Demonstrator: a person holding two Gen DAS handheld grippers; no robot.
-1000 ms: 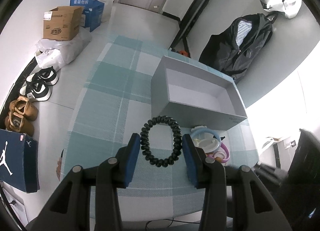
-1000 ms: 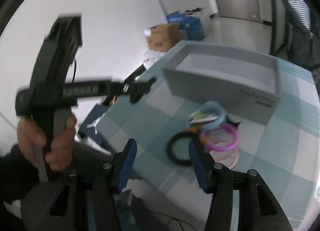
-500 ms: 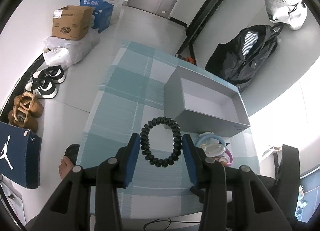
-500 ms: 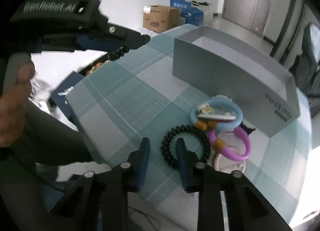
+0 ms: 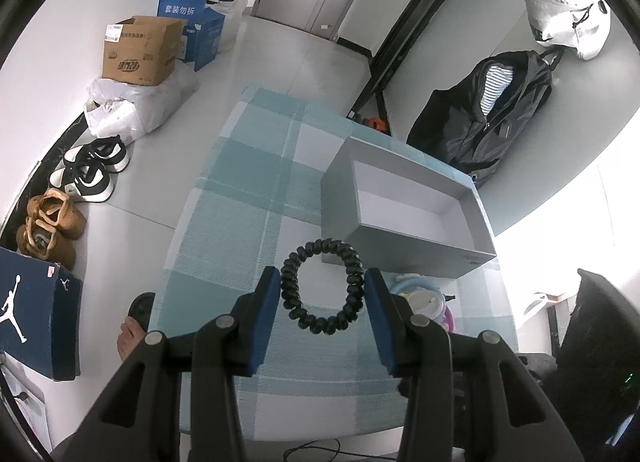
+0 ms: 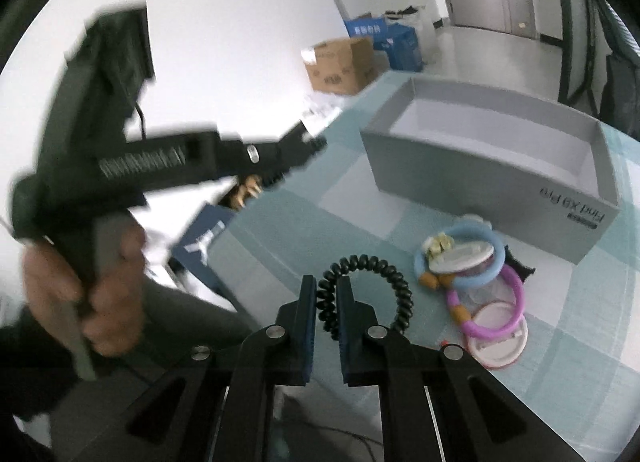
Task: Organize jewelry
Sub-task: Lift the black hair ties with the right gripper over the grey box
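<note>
Though blurred, left tool (contents unclear)

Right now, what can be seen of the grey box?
The grey box is a rectangular, lidless, cardboard-looking tray with plain grey walls and a pale floor with nothing on it. Dark lettering runs along one outer side. It sits flat on the checked cloth, behind the bracelets, apart from both grippers.
</note>
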